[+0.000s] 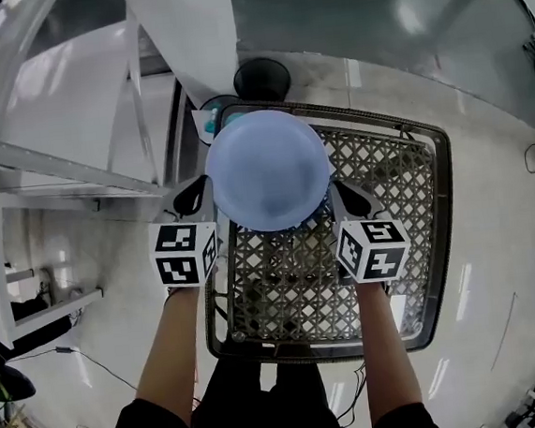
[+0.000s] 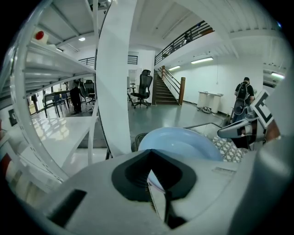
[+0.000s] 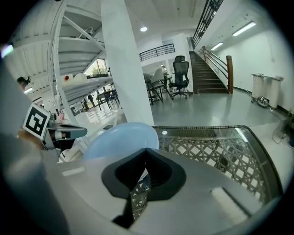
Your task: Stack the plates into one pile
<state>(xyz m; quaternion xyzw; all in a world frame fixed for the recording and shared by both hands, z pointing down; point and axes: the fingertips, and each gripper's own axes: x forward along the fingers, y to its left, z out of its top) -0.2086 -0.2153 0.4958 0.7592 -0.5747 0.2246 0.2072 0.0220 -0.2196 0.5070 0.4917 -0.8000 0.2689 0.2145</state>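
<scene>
You are pinching the pale blue plate (image 1: 268, 169) over the lattice tabletop (image 1: 409, 214): left tool (image 1: 196, 196) clenching its 9 o'clock rim, right tool (image 1: 344, 197) its 4 o'clock rim. It is looking stiff, slick, likely breakable.

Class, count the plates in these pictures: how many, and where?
1. The blue plate is held at its rim between the left gripper and the right gripper, above the lattice table. Others may be hidden beneath it.
</scene>
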